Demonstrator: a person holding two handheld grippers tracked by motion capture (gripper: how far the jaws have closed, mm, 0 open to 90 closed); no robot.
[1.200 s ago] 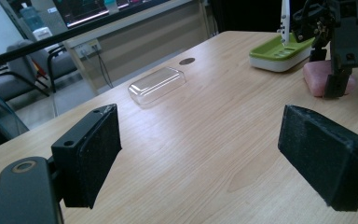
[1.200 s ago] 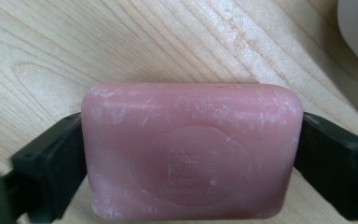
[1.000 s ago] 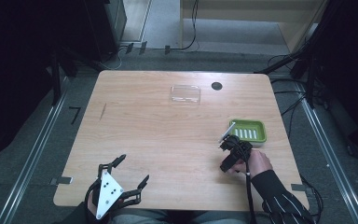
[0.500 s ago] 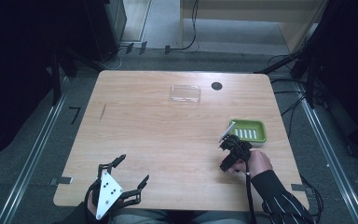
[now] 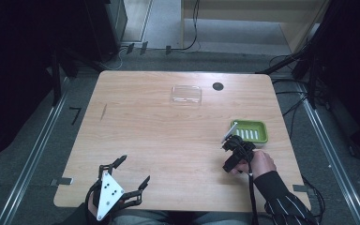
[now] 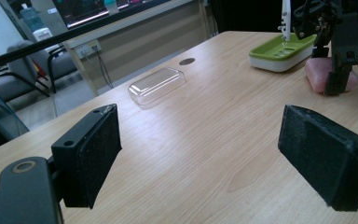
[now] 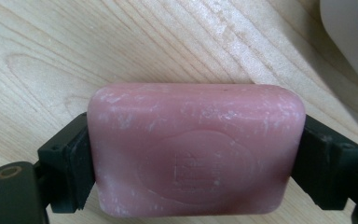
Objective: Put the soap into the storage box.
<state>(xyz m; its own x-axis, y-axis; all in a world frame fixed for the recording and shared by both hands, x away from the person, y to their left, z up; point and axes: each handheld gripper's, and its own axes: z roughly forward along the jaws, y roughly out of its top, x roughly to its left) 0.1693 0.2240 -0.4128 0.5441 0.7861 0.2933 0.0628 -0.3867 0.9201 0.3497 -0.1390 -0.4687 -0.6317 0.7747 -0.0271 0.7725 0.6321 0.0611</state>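
A pink bar of soap (image 7: 196, 149) lies flat on the wooden table (image 5: 159, 140), and my right gripper (image 7: 196, 161) is shut on it, one black pad pressing on each short end. From above, that gripper (image 5: 229, 165) points down at the table just in front of a green soap dish (image 5: 262, 138). The left gripper view shows the soap (image 6: 318, 74) under the right gripper's jaws, beside the dish (image 6: 279, 53). My left gripper (image 5: 133, 169) rests near the front left edge, open with nothing between its pads (image 6: 91, 149).
A clear plastic lid (image 5: 186, 94) lies at the far middle of the table, with a round black hole (image 5: 218, 86) to its right. Cables and metal rails run along the floor around the table.
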